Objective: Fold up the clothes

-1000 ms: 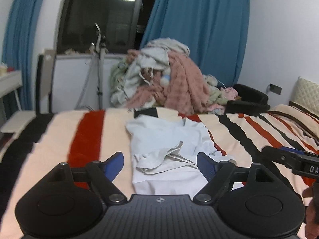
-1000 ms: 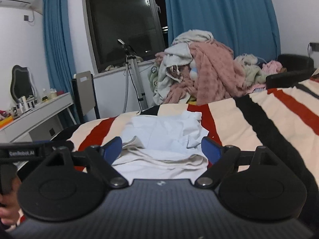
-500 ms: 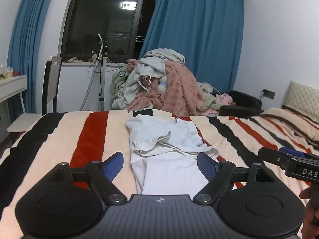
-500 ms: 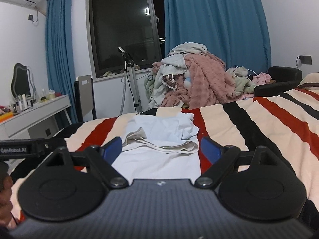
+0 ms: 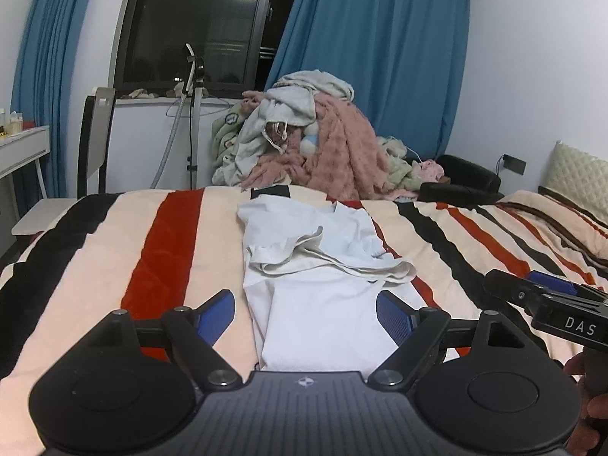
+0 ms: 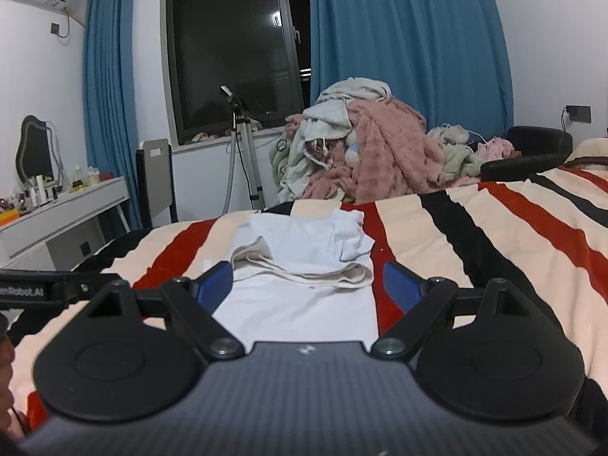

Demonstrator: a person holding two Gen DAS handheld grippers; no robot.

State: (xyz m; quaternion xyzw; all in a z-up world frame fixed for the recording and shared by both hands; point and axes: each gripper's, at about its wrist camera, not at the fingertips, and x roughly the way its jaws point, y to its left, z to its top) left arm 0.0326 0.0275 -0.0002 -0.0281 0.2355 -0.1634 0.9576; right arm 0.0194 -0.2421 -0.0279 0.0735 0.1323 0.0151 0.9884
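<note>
At the left edge of the right-wrist view a white dressing table [image 6: 64,205] carries small bottles, with a tripod [image 6: 243,152] before the dark window [image 6: 231,45] and blue curtains [image 6: 410,57] at upper centre. A heap of laundry [image 6: 364,148] rises behind the striped bedspread [image 6: 494,235], which fills the lower frame. The white garment [image 5: 323,266] lies mid-frame on the bedspread, its far part rumpled, its near part flat. The left gripper [image 5: 304,313] hovers over the near hem, jaws spread wide, holding nothing. The right gripper [image 6: 307,281] is likewise wide apart and empty above that cloth.
</note>
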